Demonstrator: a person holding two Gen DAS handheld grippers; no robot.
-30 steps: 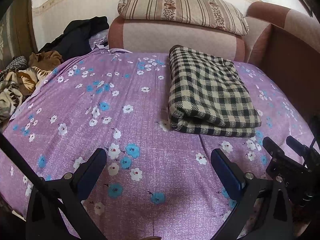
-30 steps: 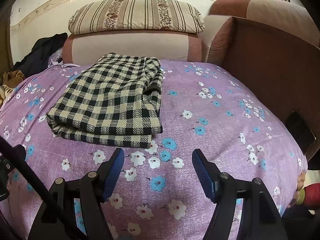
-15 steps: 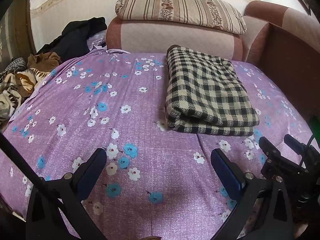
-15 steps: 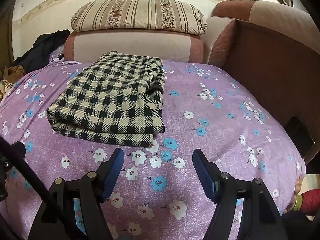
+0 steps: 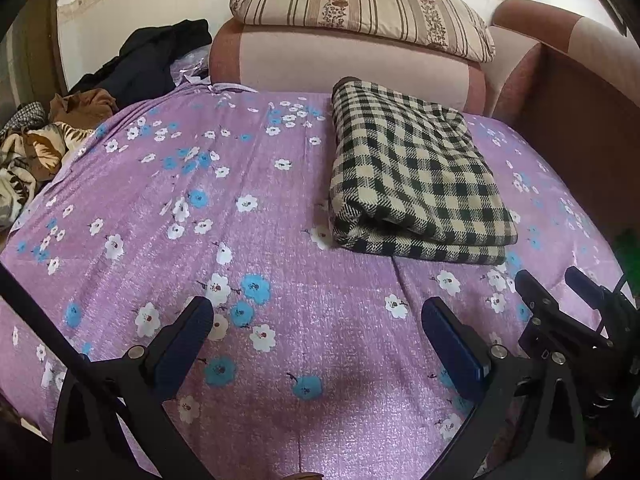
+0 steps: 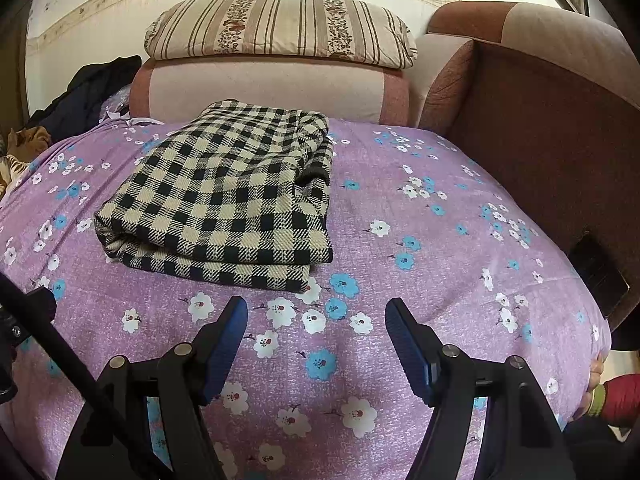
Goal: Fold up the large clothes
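A black-and-cream checked garment (image 5: pixel 412 172) (image 6: pixel 228 200) lies folded into a thick rectangle on the purple flowered bedsheet (image 5: pixel 240 248) (image 6: pixel 420 248), toward the headboard. My left gripper (image 5: pixel 316 312) hovers open over bare sheet, nearer than the garment and to its left. Over the sheet just in front of the garment's near right corner, my right gripper (image 6: pixel 316 310) is open too. Neither touches the cloth. Part of the right gripper's frame (image 5: pixel 568 320) shows at the right of the left wrist view.
A striped pillow (image 5: pixel 360 4) (image 6: pixel 280 28) rests on the padded pink headboard (image 5: pixel 344 56). A brown bed side panel (image 6: pixel 552 152) rises on the right. Dark and patterned clothes (image 5: pixel 132 64) are heaped at the far left. A red sleeve (image 6: pixel 616 396) shows at the lower right.
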